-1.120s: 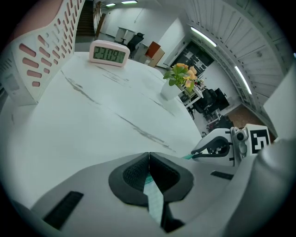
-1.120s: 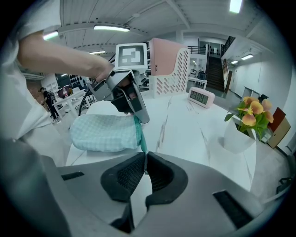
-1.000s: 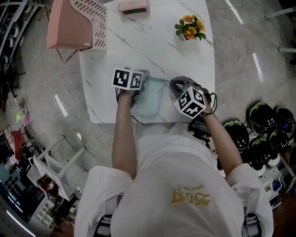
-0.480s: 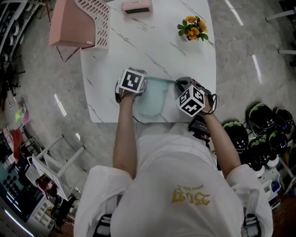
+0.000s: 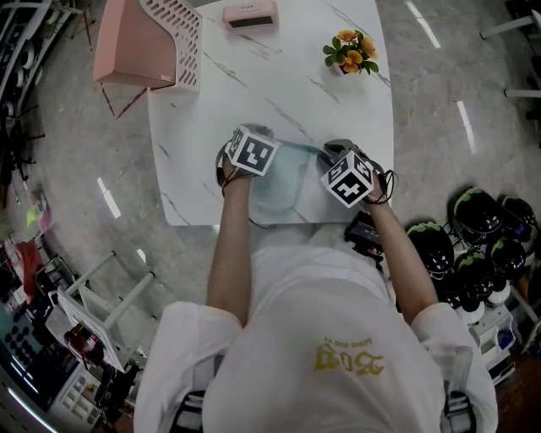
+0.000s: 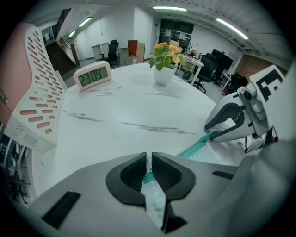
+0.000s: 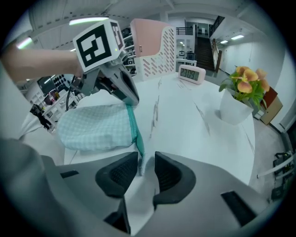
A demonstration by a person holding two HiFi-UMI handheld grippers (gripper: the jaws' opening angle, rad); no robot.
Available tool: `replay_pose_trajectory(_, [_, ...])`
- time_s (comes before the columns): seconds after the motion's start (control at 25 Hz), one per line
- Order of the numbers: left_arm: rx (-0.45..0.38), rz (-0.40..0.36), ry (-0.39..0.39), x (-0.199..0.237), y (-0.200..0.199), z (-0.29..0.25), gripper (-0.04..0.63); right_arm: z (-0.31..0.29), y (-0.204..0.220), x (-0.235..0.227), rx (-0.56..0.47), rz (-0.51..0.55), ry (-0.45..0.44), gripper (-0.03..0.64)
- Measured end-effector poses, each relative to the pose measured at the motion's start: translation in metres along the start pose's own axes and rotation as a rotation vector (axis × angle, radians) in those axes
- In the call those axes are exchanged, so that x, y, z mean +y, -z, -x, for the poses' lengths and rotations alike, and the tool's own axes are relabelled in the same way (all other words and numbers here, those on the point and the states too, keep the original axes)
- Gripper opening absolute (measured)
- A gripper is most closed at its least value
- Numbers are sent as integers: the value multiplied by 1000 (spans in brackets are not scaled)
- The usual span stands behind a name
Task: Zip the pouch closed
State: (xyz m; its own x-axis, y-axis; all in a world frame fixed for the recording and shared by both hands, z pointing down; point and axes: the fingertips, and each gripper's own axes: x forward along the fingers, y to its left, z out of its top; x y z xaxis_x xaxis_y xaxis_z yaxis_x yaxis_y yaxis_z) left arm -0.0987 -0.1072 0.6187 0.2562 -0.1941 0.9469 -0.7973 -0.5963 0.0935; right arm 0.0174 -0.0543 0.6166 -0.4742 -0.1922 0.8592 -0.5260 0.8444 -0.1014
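A pale green checked pouch [image 5: 279, 182] with a teal zipper [image 7: 134, 125] lies at the near edge of the white marble table [image 5: 279, 93]. My left gripper [image 6: 149, 163] pinches the pouch's left end between nearly closed pads; its jaws have just been opening slightly, with fabric still between them. My right gripper [image 7: 147, 172] is at the pouch's right end. Its jaws have just been opening and now stand apart, with the zipper's end loose in the gap. Each gripper also shows in the other's view: the right gripper [image 6: 212, 134] and the left gripper [image 7: 132, 99].
At the table's far side stand a pink perforated file rack [image 5: 148, 42], a small pink clock [image 5: 248, 14] and a pot of orange flowers [image 5: 348, 51]. Several dark helmets [image 5: 482, 228] lie on the floor at the right. The table's near edge is right below the pouch.
The left gripper's marker cube has rolled and shifted a little to the right, toward the pouch. The right gripper's cube has shifted only slightly. The pouch lies where it was.
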Motion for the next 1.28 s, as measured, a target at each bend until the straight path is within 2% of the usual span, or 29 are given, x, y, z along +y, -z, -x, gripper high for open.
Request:
replay_pose_trajectory(0.16, [-87,59,2,2,-4,9,140,9,-2,-6,-40,-66,46,146])
replay_pose_trajectory(0.24, [-176,97,-24,7,-12,23,162,14,-6,-5,-69,-111,47,166])
replay_pose_trajectory(0.36, [-314,152,-55,14,-26,47,164,27,-18,-9,-139,-191,74,161])
replay_pose_trajectory(0.6, [-479,210,-65,11,-26,93,129,65,-44,-13,-302,-291,175,112])
replay_pose_trajectory(0.72, [-570,256,-37,2,-24,119,100,84,-52,-12,-369,-316,240,75])
replay_pose_trajectory(0.8, [-629,269,-17,-6,-24,138,51,94,-57,-9,-400,-319,271,21])
replay_pose_trajectory(0.84, [-657,267,-12,-9,-25,148,26,98,-60,-7,-415,-320,283,17])
replay_pose_trajectory(1.0, [-747,257,-17,-16,-27,180,18,121,-77,3,-500,-342,305,12])
replay_pose_trajectory(1.12, [-797,264,-26,-18,-25,199,18,141,-91,13,-582,-367,281,12])
replay_pose_trajectory(1.28, [-813,263,-26,-19,-21,211,17,154,-103,22,-633,-381,255,12])
